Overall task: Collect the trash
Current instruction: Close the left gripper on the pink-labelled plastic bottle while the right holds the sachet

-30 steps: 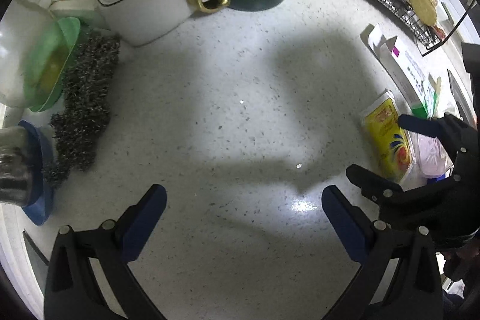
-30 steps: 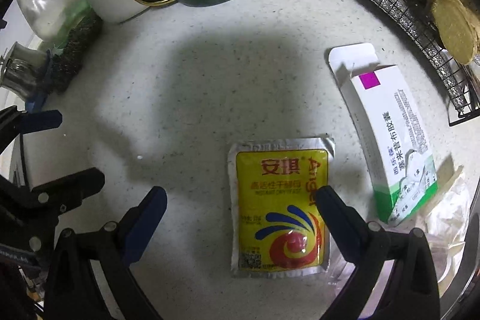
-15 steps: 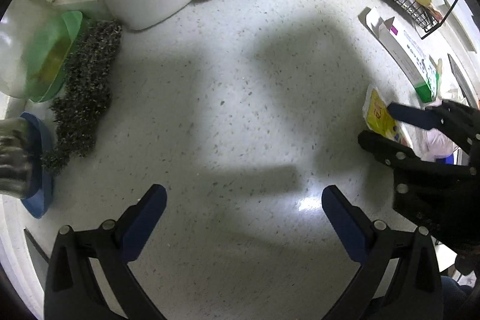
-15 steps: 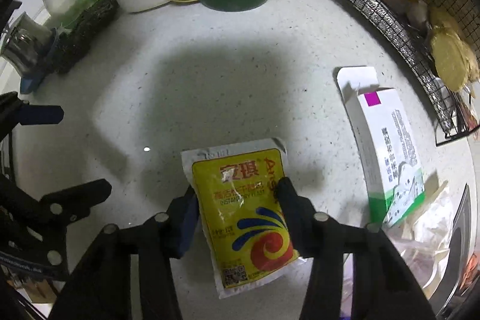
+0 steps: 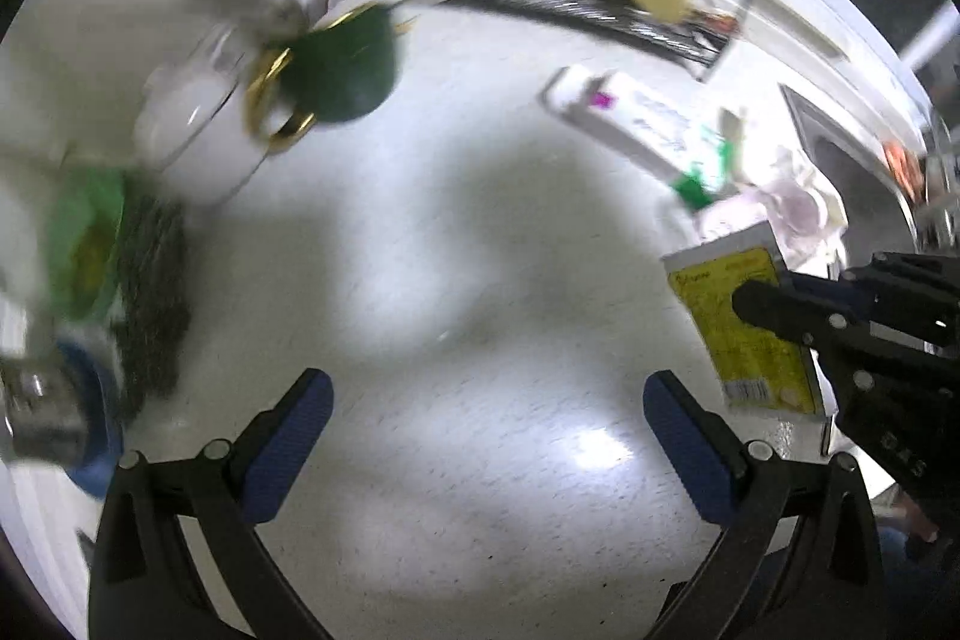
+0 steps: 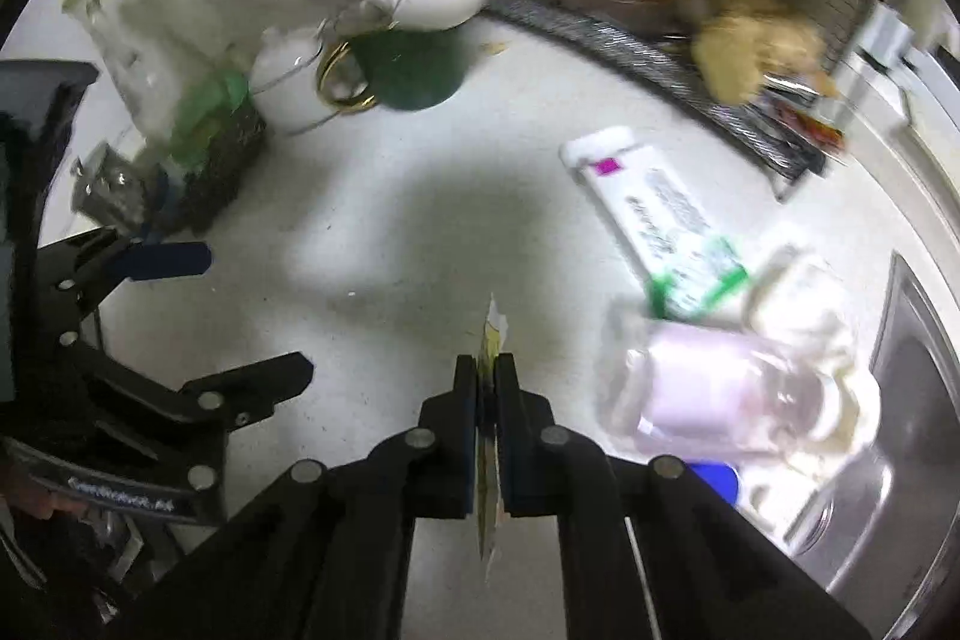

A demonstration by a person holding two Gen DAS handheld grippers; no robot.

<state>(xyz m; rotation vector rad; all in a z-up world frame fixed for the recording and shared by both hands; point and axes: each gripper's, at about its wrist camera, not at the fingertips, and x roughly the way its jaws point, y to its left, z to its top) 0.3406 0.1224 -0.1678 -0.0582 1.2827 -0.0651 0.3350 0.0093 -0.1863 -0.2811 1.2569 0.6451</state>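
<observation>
Lifted now off the white speckled countertop (image 6: 420,220), where a second ago lay flat: thin yellow foil sachet with silver edges (image 6: 491,334). Hangs clear of the counter, pinched in the right gripper (image 6: 486,370), jaws just now closing onto it and almost together, with only the thin packet between the pads. Means, as a judgement, first piece of trash secured and ready to carry away; destination not visible.

Shows edge-on in the right wrist view, a narrow strip above and below the jaws. Shows its printed yellow face and a barcode in the left wrist view (image 5: 744,334), upright, held near one side. Looks light and a little floppy, so may swing.

Just beside, wide open and empty: left gripper (image 5: 486,400). Further out, on the counter: white cardboard box with magenta square and green end (image 6: 654,214), crumpled clear plastic wrapper with pale pink inside (image 6: 720,388), probably next to collect. Well apart, at the back: dark green mug with gold handle (image 6: 414,70).
</observation>
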